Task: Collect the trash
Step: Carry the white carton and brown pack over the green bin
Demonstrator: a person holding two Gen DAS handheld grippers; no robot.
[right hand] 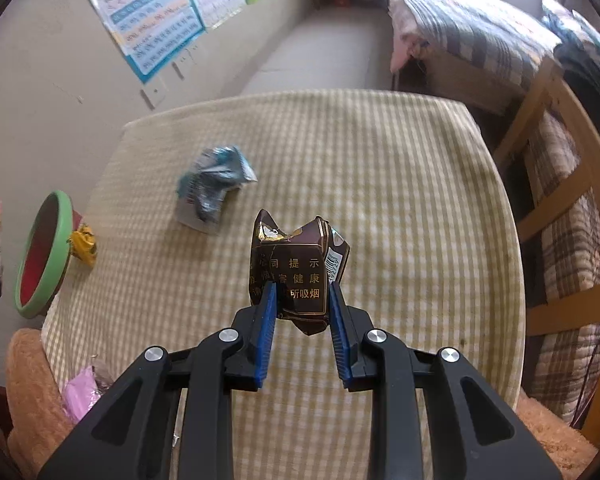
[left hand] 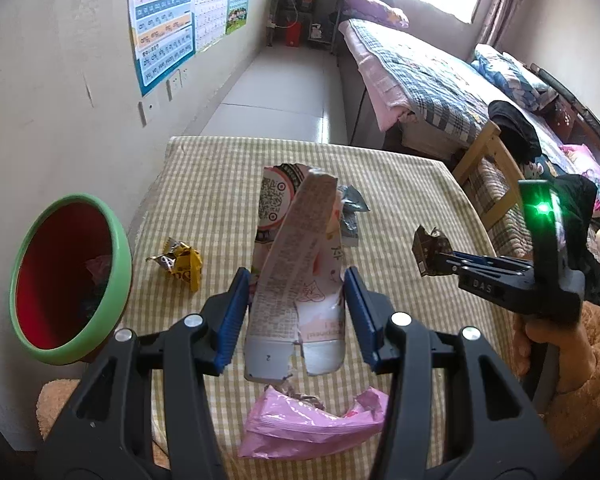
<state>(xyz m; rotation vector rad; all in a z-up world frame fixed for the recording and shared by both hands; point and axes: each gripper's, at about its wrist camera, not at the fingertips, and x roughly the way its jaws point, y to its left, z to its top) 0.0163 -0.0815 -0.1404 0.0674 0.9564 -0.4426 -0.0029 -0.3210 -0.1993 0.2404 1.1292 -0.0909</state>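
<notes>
Trash lies across the checked desk (right hand: 380,168). The left hand-held gripper (left hand: 296,312) reaches forward, low over the near edge, its blue pads clamped on a torn pink-and-white carton (left hand: 296,264) that stands upright between them. The right hand-held gripper (right hand: 302,312), raised above the desk on the right side, pinches a crumpled brown cigarette pack (right hand: 296,272) clear of the cloth. A yellow wrapper (left hand: 182,266), a silver-blue wrapper (right hand: 212,184) and a pink bag (left hand: 308,428) rest on the desk; the green-rimmed bin (left hand: 116,248) tilts at its left edge.
</notes>
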